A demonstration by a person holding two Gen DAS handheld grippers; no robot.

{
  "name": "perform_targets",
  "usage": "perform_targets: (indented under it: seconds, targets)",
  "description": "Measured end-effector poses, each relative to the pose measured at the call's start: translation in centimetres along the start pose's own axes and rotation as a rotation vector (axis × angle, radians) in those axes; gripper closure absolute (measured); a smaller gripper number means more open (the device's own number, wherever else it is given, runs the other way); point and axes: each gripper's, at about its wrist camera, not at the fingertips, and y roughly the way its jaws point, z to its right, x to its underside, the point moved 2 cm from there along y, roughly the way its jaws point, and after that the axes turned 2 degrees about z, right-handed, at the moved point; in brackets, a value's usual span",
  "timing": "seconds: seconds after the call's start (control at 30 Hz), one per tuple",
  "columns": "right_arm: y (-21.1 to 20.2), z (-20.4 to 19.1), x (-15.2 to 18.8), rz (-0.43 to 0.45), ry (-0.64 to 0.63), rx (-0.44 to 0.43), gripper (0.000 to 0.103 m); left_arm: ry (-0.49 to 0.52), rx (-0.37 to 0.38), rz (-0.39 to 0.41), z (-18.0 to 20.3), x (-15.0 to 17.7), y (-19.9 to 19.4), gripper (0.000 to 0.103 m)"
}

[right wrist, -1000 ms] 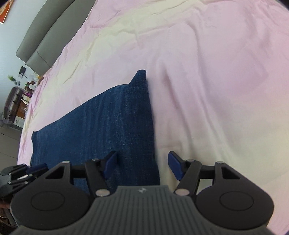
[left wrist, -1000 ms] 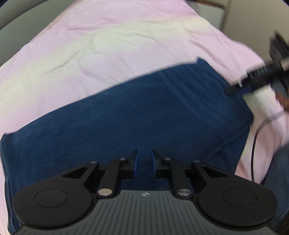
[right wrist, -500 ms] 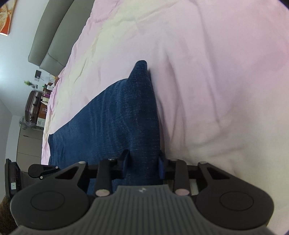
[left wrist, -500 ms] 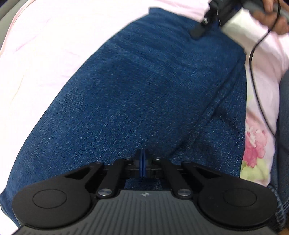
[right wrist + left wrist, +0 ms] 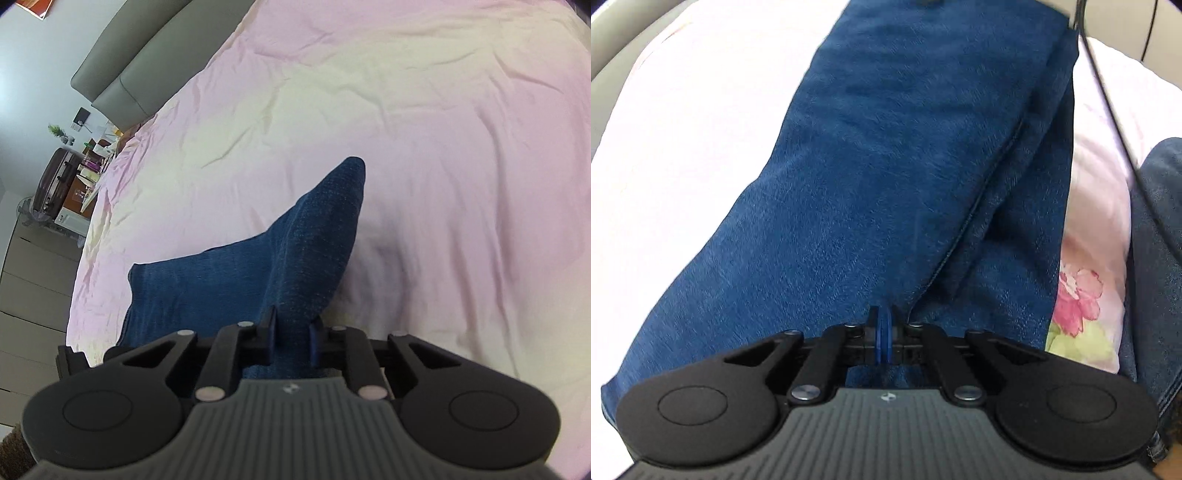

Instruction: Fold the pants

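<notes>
Dark blue denim pants (image 5: 886,147) lie lengthwise on a pink bed sheet (image 5: 683,129). My left gripper (image 5: 884,325) is shut at their near end, its blue pads pressed together where a seam and a faint crease run into them. In the right wrist view a bunch of the pants (image 5: 314,240) rises off the sheet (image 5: 443,147) into my right gripper (image 5: 293,332). Its jaws are closing, and the pads squeeze the gathered denim from both sides. The pants' far corner points up past it.
A black cable (image 5: 1108,92) crosses the sheet right of the pants, above a floral print (image 5: 1075,295). A person's leg in jeans (image 5: 1156,221) is at the right edge. A grey headboard (image 5: 147,62) and a suitcase (image 5: 55,177) stand beyond the bed.
The left gripper went from open to shut and swung closer over the pants. The right gripper closed on the pants' edge and rose, pulling the cloth up off the sheet.
</notes>
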Motion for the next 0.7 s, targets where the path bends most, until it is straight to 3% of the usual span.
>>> perform_targets:
  seconds: [0.2,0.3,0.5,0.7]
  targets:
    - [-0.6,-6.3,-0.7,0.007,-0.026,0.011,0.094,0.018,-0.013,0.044,0.9,0.8,-0.6,0.103]
    - [-0.6,-9.9,-0.9,0.008,-0.069,0.020,0.094,-0.021,0.027,0.077,-0.6,1.7,-3.6,0.090]
    - [1.0,-18.0,-1.4,0.000,-0.162,0.042,0.094,-0.145,-0.042,0.119,-7.8,5.5,-10.5,0.090]
    - [5.9,-26.4,-0.7,-0.050,-0.270,0.027,0.094,-0.247,-0.150,0.078,-15.0,10.3,-15.1,0.090]
